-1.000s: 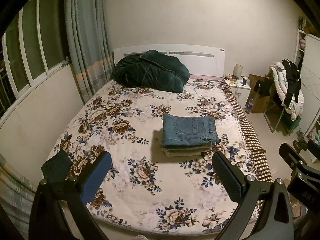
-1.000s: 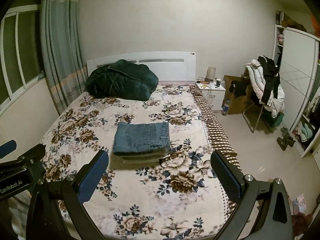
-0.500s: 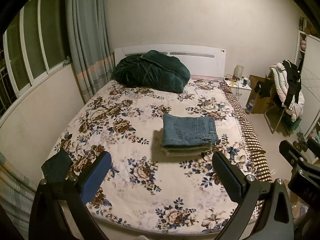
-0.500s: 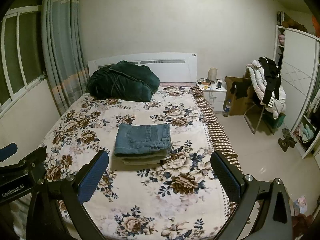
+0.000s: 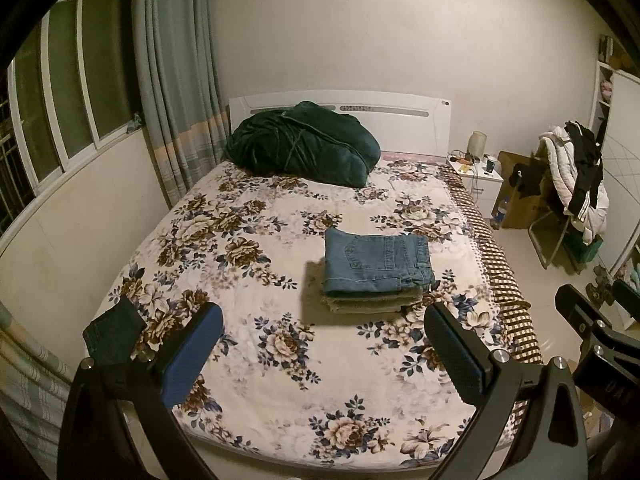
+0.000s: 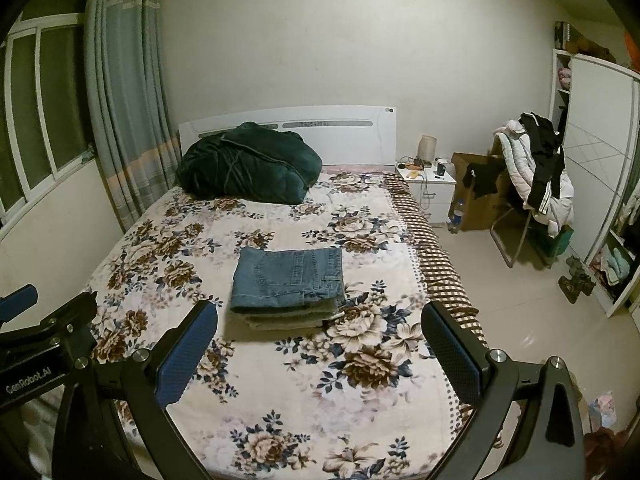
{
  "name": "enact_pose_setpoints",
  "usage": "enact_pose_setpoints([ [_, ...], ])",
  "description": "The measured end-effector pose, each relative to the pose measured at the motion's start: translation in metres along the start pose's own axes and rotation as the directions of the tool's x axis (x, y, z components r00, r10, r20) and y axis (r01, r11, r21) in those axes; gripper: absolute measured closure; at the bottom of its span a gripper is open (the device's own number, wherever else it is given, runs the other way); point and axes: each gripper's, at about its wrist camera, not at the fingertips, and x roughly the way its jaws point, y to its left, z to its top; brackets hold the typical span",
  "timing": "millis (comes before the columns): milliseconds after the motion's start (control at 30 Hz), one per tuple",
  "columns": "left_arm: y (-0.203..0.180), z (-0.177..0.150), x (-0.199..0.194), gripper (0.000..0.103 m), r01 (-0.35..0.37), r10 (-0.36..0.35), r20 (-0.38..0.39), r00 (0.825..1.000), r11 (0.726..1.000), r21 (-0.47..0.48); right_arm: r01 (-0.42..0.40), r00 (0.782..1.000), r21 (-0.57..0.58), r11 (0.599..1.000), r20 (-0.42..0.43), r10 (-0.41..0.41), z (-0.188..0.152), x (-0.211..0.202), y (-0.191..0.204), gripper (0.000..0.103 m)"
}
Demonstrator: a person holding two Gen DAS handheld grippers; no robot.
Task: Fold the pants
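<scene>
Your folding looks finished, as far as these views show. The blue denim pants lie folded into a neat rectangle near the middle of the floral-print bed, resting on top of a second folded garment, a pale olive-grey one, so the stack holds two pieces. Edges line up fairly well and nothing trails out of the pile (a back pocket faces up on the denim).

Both of your tools are pulled back at the foot of the bed, well apart from the stack. The left gripper has its jaws spread wide with nothing between them, and the right gripper is just the same: wide apart and empty-handed.

What may be left is one dark, small piece of cloth at the near left corner of the bed, seen in the left wrist view; whether it is another pair of pants waiting to be folded, you cannot tell from here.

Counting the rest: one bed, one stack of two folded garments, one bundled dark green quilt against the white headboard, one white nightstand beside the bed, and one chair heaped with a white jacket and black clothes off to the right.

If that corner cloth is not part of the job, I judge the task complete.
</scene>
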Motion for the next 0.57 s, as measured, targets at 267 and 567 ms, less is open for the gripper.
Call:
enact_pose_setpoints([
  [267,0.0,0.002,-0.002,0.0,-0.007,0.007,0.003,1.0,1.0,0.0,-0.005,1.0,0.005,1.0,-0.001,0.005,-0.001,0.0,0.001,0.0],
  [567,0.003,0.005,-0.005,0.0,-0.01,0.01,0.009,1.0,1.0,-0.007,-0.008,1.0,0.004,1.0,0.0,0.008,0.007,0.001,0.013,0.0],
])
